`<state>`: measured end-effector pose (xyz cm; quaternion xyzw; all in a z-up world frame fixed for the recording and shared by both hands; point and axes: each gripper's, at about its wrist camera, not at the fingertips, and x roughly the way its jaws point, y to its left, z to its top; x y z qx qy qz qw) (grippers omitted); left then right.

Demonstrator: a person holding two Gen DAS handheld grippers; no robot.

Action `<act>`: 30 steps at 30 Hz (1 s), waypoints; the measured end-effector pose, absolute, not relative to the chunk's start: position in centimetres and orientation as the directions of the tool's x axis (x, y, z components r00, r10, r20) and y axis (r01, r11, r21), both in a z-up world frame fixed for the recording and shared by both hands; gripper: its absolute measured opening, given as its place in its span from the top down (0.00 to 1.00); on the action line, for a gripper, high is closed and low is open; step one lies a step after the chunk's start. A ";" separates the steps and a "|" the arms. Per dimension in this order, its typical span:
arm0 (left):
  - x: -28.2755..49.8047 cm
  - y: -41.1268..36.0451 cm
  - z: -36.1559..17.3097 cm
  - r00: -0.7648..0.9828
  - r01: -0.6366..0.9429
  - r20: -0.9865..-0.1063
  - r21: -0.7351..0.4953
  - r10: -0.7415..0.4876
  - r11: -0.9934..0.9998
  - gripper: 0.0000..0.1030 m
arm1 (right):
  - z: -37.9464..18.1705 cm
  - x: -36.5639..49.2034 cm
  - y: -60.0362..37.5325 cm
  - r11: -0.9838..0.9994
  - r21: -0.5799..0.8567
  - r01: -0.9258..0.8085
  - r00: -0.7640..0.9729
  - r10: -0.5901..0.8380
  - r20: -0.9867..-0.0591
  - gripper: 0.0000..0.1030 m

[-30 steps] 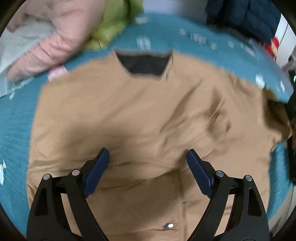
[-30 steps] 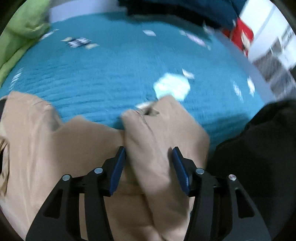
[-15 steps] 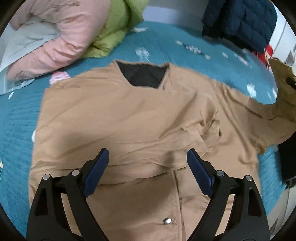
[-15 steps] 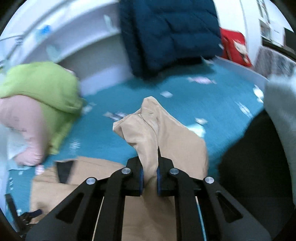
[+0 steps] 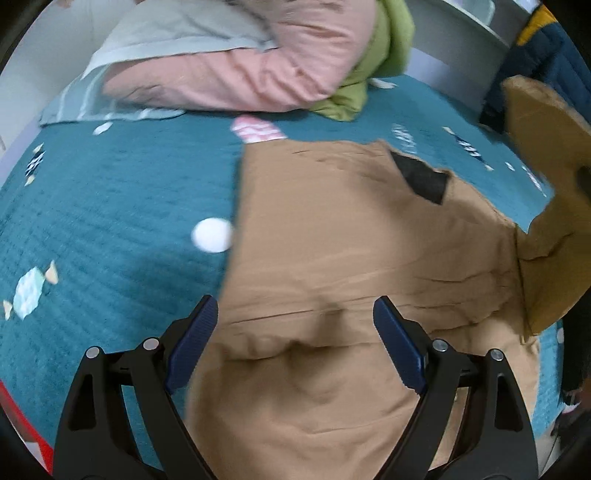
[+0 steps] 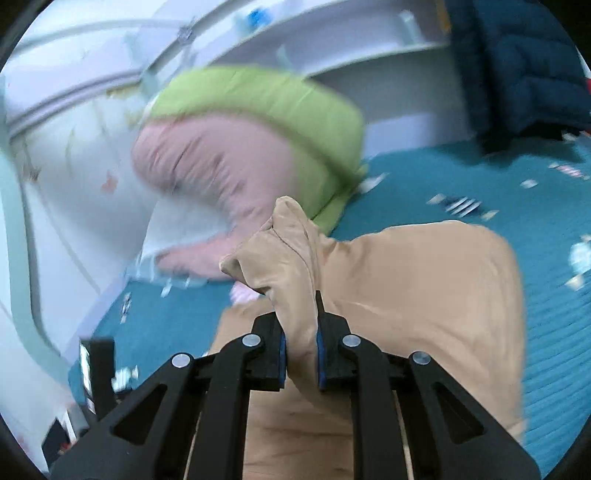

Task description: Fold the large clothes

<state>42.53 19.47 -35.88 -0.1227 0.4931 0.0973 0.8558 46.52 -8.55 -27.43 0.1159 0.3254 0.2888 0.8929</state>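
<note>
Right hand-held gripper (image 6: 300, 354) is clamped on a bunched fold of the tan coat's sleeve (image 6: 291, 258), which rises above its blue pads at the centre of the right wrist frame and trails off to the right as a broad drape. Largest in both views is the teal bedspread (image 5: 110, 206), dotted with small printed shapes, covering the bed from edge to edge. On it the tan coat (image 5: 351, 258) lies spread flat, filling the middle and lower right of the left wrist frame, with its dark-lined neck opening (image 5: 424, 181) toward the upper right and the lifted sleeve showing at the right edge. A heap of other clothes sits at the top of that frame: a pink padded jacket (image 5: 251, 70) over a green one (image 5: 373, 62), with pale grey fabric (image 5: 170, 29) at the upper left. A dark blue quilted jacket (image 6: 517, 62) hangs in the upper right of the right wrist frame. Left hand-held gripper (image 5: 295, 343) hovers over the coat's lower body with its jaws spread wide, holding nothing.
</note>
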 end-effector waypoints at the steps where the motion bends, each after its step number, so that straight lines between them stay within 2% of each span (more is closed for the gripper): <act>1: 42.2 20.0 -36.0 0.493 -0.291 -0.868 -0.110 0.051 0.950 0.16 | -28.5 46.4 -6.9 0.802 0.384 -0.457 0.600 0.597 -0.532 0.88; 8: 41.1 22.0 -37.0 0.475 -0.314 -0.878 -0.111 0.055 0.943 0.16 | -35.9 46.2 0.6 0.803 0.346 -0.486 0.465 0.572 -0.675 0.82; 11: 41.0 22.4 -37.0 0.479 -0.321 -0.877 -0.126 0.046 0.939 0.16 | -38.0 45.7 1.4 0.814 0.340 -0.471 0.415 0.545 -0.729 0.68; 13: 40.9 22.3 -36.4 0.490 -0.316 -0.870 -0.129 0.045 0.940 0.16 | -37.7 45.1 0.6 0.819 0.342 -0.461 0.423 0.542 -0.726 0.42; 15: 40.8 22.2 -35.7 0.503 -0.311 -0.863 -0.133 0.044 0.941 0.16 | -36.5 44.4 -0.3 0.830 0.331 -0.448 0.474 0.535 -0.700 0.29; 16: 40.8 22.1 -35.2 0.513 -0.308 -0.857 -0.139 0.041 0.941 0.16 | -35.7 44.2 -0.5 0.835 0.323 -0.446 0.496 0.531 -0.687 0.28; 21: 41.4 20.8 -32.7 0.555 -0.284 -0.832 -0.161 0.025 0.945 0.16 | -32.5 42.9 -3.6 0.828 0.308 -0.469 0.540 0.545 -0.642 0.28; 24: 42.9 19.0 -32.2 0.565 -0.255 -0.825 -0.172 0.003 0.952 0.16 | -31.9 43.4 -6.9 0.867 0.285 -0.408 0.577 0.487 -0.655 0.28; 26: 44.3 17.3 -32.5 0.560 -0.218 -0.828 -0.187 -0.034 0.958 0.16 | -32.4 44.1 -9.7 0.899 0.280 -0.336 0.589 0.432 -0.683 0.36; 30: 47.0 13.6 -33.5 0.534 -0.154 -0.843 -0.177 -0.069 0.972 0.16 | -34.3 46.2 -15.3 0.935 0.309 -0.174 0.556 0.352 -0.753 0.71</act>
